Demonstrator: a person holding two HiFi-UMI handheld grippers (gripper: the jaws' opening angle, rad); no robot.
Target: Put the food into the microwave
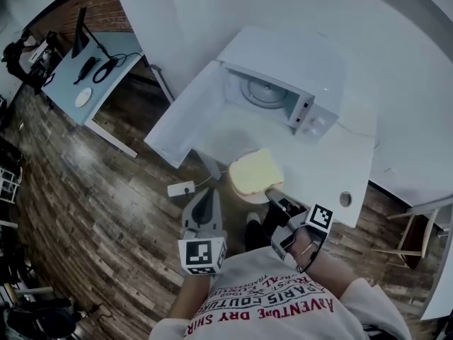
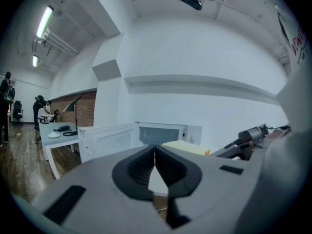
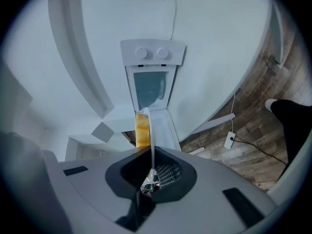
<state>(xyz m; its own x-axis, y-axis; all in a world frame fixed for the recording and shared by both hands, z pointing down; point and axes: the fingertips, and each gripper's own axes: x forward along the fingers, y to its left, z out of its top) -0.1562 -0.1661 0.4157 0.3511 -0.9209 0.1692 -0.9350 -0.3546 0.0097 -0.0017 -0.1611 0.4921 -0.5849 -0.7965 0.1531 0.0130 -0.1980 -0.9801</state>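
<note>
The white microwave [image 1: 287, 76] stands on a white table [image 1: 333, 168], its door [image 1: 187, 115] swung wide to the left and the glass turntable showing inside. A yellow block of food [image 1: 255, 172] lies on a white plate [image 1: 244, 194] held in the air in front of the table. My right gripper [image 1: 273, 190] is shut on the plate's near rim; in the right gripper view the rim [image 3: 152, 140] runs edge-on between the jaws, with the food [image 3: 141, 128] beside it and the microwave [image 3: 152, 77] ahead. My left gripper [image 1: 206, 194] is shut and holds nothing, left of the plate.
A pale desk [image 1: 92, 69] with a lamp and small items stands at the far left. A power strip [image 1: 182, 188] and cable lie on the wooden floor below the plate. A wooden chair [image 1: 417, 232] is at the right. People [image 2: 7, 106] stand far off.
</note>
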